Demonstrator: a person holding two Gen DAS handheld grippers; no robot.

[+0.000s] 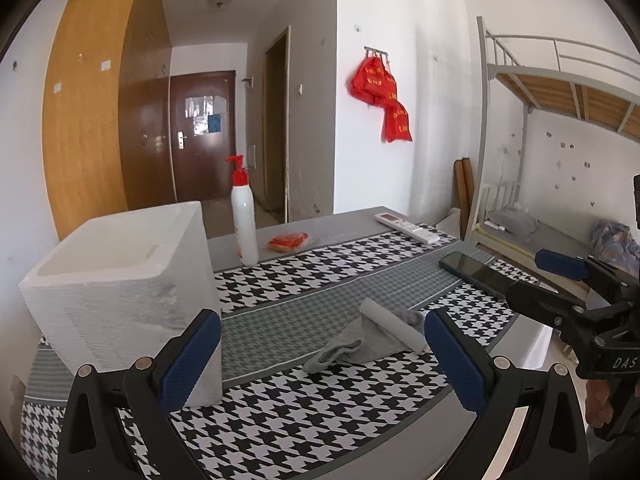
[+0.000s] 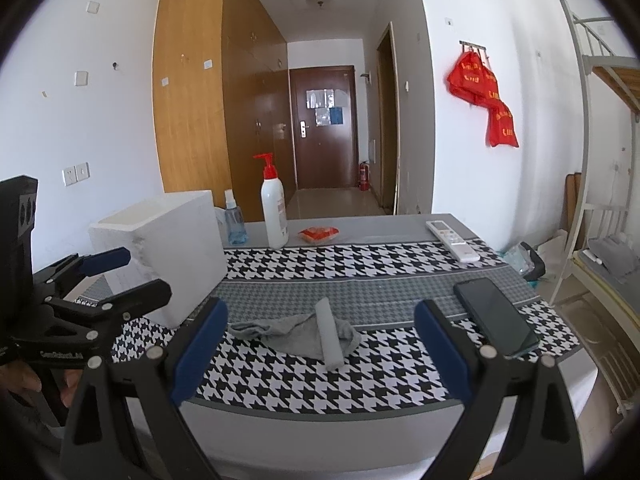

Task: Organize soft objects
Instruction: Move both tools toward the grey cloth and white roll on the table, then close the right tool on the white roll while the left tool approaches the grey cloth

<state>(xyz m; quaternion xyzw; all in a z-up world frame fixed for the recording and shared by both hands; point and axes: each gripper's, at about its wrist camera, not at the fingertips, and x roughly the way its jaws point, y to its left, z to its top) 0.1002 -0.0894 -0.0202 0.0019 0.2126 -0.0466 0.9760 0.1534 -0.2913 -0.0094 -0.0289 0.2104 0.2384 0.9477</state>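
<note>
Both tongs (image 1: 322,354) (image 2: 320,344) agape; sock (image 2: 292,330) untouched

Spray bottle (image 2: 234,222) partly hidden behind foam box (image 2: 168,248). Bunk bed (image 2: 600,80) cut off at right edge. Door papers (image 2: 325,106) and red bag lettering (image 1: 380,80) too small to read.

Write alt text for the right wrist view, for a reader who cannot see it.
The open right claw frames a crumpled grey sock with a pale roll lying across it on a houndstooth-covered table. A white foam box stands to the left, a dark phone lies to the right, and the left claw shows at the left edge.
</note>
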